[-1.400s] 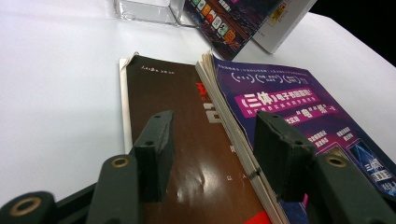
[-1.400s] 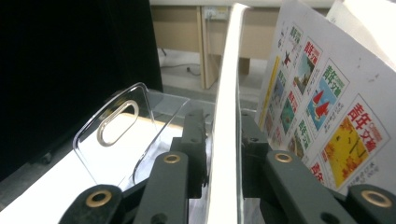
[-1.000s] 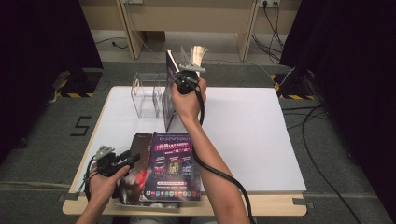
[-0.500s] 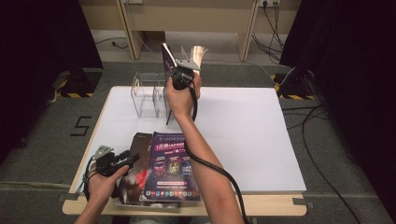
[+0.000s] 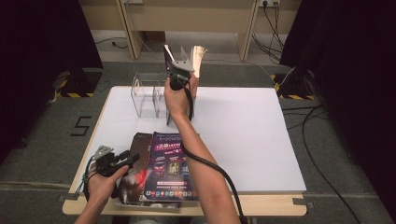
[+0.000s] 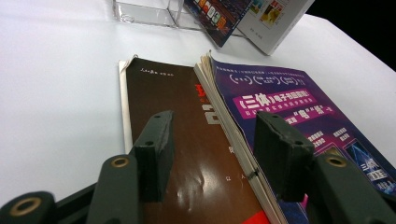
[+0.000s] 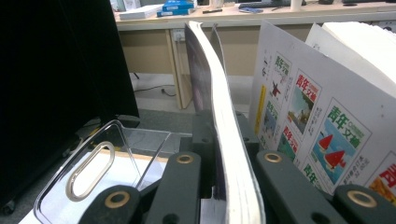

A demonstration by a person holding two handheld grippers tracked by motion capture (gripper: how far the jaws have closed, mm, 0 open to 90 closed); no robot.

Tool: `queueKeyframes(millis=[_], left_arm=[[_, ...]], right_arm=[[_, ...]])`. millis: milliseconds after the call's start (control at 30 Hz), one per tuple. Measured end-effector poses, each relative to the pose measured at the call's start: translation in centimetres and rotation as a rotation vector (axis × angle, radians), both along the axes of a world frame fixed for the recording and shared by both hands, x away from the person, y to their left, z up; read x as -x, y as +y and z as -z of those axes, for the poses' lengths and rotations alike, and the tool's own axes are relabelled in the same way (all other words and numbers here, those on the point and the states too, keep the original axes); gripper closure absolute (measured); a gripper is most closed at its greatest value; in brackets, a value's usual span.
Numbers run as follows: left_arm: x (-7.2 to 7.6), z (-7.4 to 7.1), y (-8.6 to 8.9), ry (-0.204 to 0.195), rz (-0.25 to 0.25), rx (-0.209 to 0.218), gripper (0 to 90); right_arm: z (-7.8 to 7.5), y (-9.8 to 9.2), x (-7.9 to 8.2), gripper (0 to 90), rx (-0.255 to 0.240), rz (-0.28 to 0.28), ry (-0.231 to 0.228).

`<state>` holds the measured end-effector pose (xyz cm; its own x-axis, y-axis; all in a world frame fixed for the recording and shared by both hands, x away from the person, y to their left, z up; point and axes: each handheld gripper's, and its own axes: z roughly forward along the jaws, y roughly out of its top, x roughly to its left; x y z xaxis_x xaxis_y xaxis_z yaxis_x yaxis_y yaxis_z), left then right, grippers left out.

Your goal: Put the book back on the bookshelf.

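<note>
A: Two grippers up. Right gripper (image 5: 179, 70) is clamped on a magazine (image 7: 224, 140), held upright by its edge, jaws pinching it tight on both sides.

B: Where is that relative to the clear acrylic rack (image 5: 150, 93)?

A: Just beside the rack's right end, at the far edge of the white table (image 5: 243, 121). Magazine's bottom edge is down near the rack's base; top rises above the hand. A second magazine with a white cover and red sailboat prints (image 7: 317, 126) stands tilted just right of the held one.

B: Rack contents?

A: Compartments seen through the clear divider with the oval cutout (image 7: 88, 170) look bare.

B: Left gripper?

A: Left gripper (image 6: 212, 154) has its jaws parted, gripping nothing. It hovers over the near stack, well apart from the rack, toward the person's side. Under it: a brown-covered magazine (image 6: 182, 154), with a purple-covered magazine (image 6: 299, 112) lying on top, overlapping its right part. One jaw stands over the brown cover, the other over the purple one's spine edge.

B: Contact?

A: Can't tell.
</note>
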<state>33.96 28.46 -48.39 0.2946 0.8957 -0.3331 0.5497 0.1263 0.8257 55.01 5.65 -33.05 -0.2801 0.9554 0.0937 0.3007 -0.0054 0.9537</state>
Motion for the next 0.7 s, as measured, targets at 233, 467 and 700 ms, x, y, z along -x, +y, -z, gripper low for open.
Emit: queueKeyframes(millis=[233,467,700], left_arm=[[0.0,0.0,-0.2,0.001,0.007,-0.001,47.5],[0.0,0.1,-0.5,0.004,0.01,-0.002,47.5],[0.0,0.1,-0.5,0.004,0.013,-0.004,47.5]], right_arm=[[-0.1,0.3,0.2,80.8,0.045,0.015,0.016],[-0.1,0.1,0.6,76.6,0.088,0.023,0.068],[0.2,-0.2,1.2,74.8,0.085,0.019,0.106]])
